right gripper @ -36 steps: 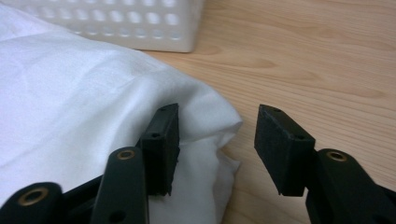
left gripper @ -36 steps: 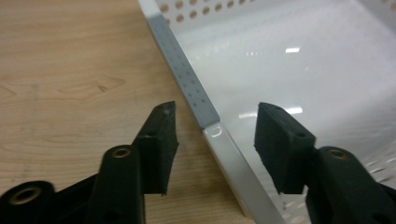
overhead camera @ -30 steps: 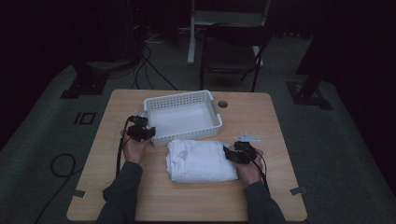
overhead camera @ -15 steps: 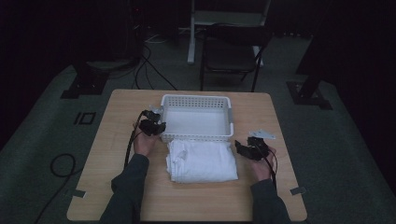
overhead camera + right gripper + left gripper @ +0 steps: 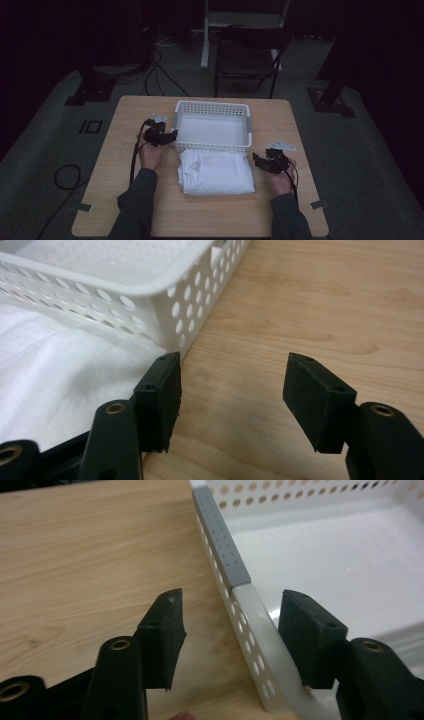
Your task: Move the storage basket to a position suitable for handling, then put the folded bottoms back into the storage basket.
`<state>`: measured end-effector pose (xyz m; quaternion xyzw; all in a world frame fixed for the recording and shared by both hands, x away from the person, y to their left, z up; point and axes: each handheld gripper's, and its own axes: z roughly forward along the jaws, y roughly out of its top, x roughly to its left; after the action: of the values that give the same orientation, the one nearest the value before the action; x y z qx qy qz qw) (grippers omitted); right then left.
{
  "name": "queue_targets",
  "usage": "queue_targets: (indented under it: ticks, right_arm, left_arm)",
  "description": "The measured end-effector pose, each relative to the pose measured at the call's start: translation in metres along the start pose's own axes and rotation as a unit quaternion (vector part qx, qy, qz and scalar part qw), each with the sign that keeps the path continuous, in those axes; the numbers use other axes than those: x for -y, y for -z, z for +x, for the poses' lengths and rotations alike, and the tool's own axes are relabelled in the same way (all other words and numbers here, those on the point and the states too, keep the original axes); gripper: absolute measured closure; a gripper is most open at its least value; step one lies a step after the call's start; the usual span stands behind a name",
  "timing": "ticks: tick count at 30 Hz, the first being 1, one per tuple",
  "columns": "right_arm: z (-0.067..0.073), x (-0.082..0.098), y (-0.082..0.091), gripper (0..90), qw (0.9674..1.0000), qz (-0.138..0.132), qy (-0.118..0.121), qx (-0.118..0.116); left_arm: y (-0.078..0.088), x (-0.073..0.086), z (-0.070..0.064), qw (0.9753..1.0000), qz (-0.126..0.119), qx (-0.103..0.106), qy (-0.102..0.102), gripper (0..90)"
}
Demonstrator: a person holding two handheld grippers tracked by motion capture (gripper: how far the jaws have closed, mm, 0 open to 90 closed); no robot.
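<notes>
Left hand-held gripper (image 5: 227, 630) sits open astride basket (image 5: 212, 131) rim, right hand-held gripper (image 5: 227, 400) open beside towel (image 5: 216, 172) on desk (image 5: 125, 115); prob. next: grab towel w/ both.

Glossy white perforated plastic basket (image 5: 212, 107) with matt grey rim strip (image 5: 220, 540), soft white cloth (image 5: 216, 172), smooth wood-grain table (image 5: 120, 125), matt black jaws

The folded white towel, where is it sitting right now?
In the high view the folded white towel lies mid-table, directly in front of the white basket, between the left gripper and right gripper.
</notes>
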<state>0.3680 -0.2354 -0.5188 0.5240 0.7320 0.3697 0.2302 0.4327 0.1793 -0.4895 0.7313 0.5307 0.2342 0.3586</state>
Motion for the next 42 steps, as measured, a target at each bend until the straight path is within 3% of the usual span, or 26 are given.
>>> queue_targets:
  ticks: [4, 7, 9, 13, 17, 23, 26, 37, 42]
  right_arm:
    - [-0.004, 0.001, -0.001, 41.4, 0.9998, 0.005, -0.014, -0.013]
    - [-0.005, 0.001, 0.000, 41.5, 0.9997, 0.006, -0.017, -0.018]
    - [-0.005, 0.001, 0.000, 41.4, 0.9997, 0.005, -0.016, -0.018]
    - [-0.003, 0.001, 0.002, 39.3, 0.9998, 0.001, -0.015, -0.014]
    - [-0.002, -0.001, 0.004, 39.5, 0.9997, -0.006, -0.015, -0.016]
    - [0.006, -0.004, 0.009, 39.6, 0.9996, -0.014, -0.005, -0.024]
    - [0.011, -0.005, 0.015, 39.5, 0.9993, -0.021, 0.000, -0.030]
    - [0.025, 0.000, 0.034, 40.1, 0.9982, -0.033, 0.014, -0.048]
    - [0.032, 0.003, 0.038, 41.7, 0.9978, -0.033, 0.019, -0.055]
  left_arm:
    - [0.020, 0.007, 0.005, 0.9995, -0.027, -0.003, 0.016, 41.7]
    - [0.037, 0.009, 0.005, 0.9986, -0.049, -0.004, 0.018, 42.0]
    - [0.042, 0.010, 0.005, 0.9985, -0.052, -0.003, 0.017, 41.9]
    - [0.066, 0.018, -0.001, 0.9974, -0.067, 0.014, 0.024, 40.1]
    - [0.077, 0.030, -0.008, 0.9964, -0.073, 0.031, 0.029, 39.7]
    - [0.086, 0.044, -0.029, 0.9955, -0.065, 0.066, 0.015, 39.4]
    - [0.089, 0.048, -0.036, 0.9928, -0.065, 0.096, 0.029, 38.6]
    - [0.090, 0.058, -0.074, 0.9926, -0.066, 0.102, 0.000, 34.2]
    - [0.088, 0.065, -0.089, 0.9947, -0.062, 0.078, -0.026, 33.0]
